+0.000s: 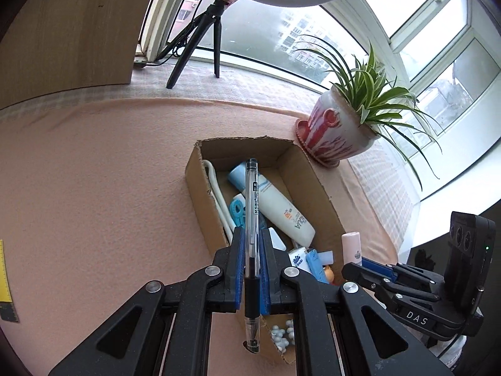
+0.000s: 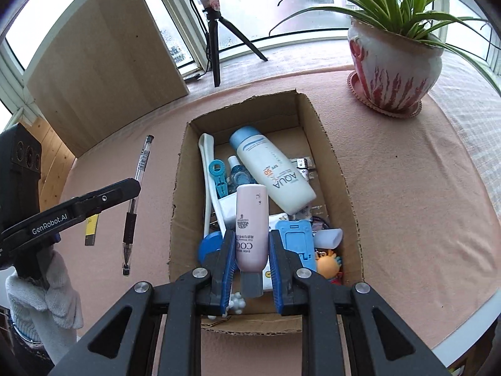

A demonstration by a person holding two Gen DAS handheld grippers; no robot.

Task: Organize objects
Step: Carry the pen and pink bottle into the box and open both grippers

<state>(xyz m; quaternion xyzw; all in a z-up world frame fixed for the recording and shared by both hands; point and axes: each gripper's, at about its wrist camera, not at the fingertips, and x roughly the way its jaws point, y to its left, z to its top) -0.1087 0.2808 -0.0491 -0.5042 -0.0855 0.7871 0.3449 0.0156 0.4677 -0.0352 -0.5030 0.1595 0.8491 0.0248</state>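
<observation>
My left gripper [image 1: 250,241] is shut on a clear pen with a black grip [image 1: 252,219], held above the near left part of an open cardboard box [image 1: 195,194]. The pen also shows in the right wrist view [image 2: 137,185], in the air left of the box [image 2: 341,169]. My right gripper [image 2: 252,244] is shut on a pink tube with a grey cap [image 2: 252,228], held over the box's near end. In the box lie a white AQUA sunscreen bottle [image 2: 275,175], a white spoon [image 2: 208,169], a blue clip [image 2: 219,178] and several small items.
A potted spider plant [image 2: 394,62] stands right of the box's far end on the pink cloth [image 2: 407,188]. A ring light on a tripod [image 2: 216,37] and a wooden board [image 2: 103,72] stand at the back. A yellow ruler [image 1: 4,279] lies at the left.
</observation>
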